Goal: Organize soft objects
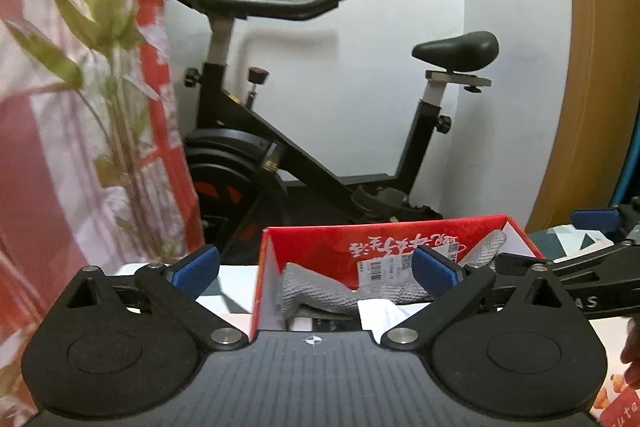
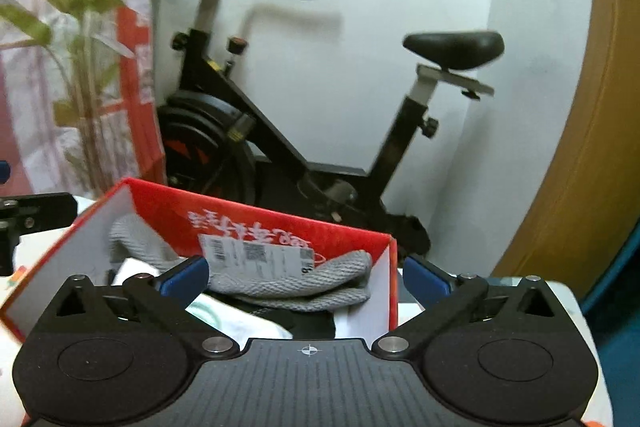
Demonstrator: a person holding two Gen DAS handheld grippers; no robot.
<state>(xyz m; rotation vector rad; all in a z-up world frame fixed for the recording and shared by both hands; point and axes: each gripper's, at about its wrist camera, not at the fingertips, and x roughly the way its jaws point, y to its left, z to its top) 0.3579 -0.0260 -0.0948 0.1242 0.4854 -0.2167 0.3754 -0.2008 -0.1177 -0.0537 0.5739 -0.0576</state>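
white wall and an exercise bike (image 1: 304,131) behind; grey cloth (image 2: 304,285) lies slumped in the red box (image 2: 280,227) against its far wall. soft, light; pinch a raised fold. left gripper (image 1: 316,269) and right gripper (image 2: 306,277) both gape wide, empty.

We count one open red cardboard box (image 2: 280,227), one grey knitted cloth (image 2: 320,287) inside, one white paper label (image 2: 256,251), one black exercise bike (image 2: 280,131) beyond.
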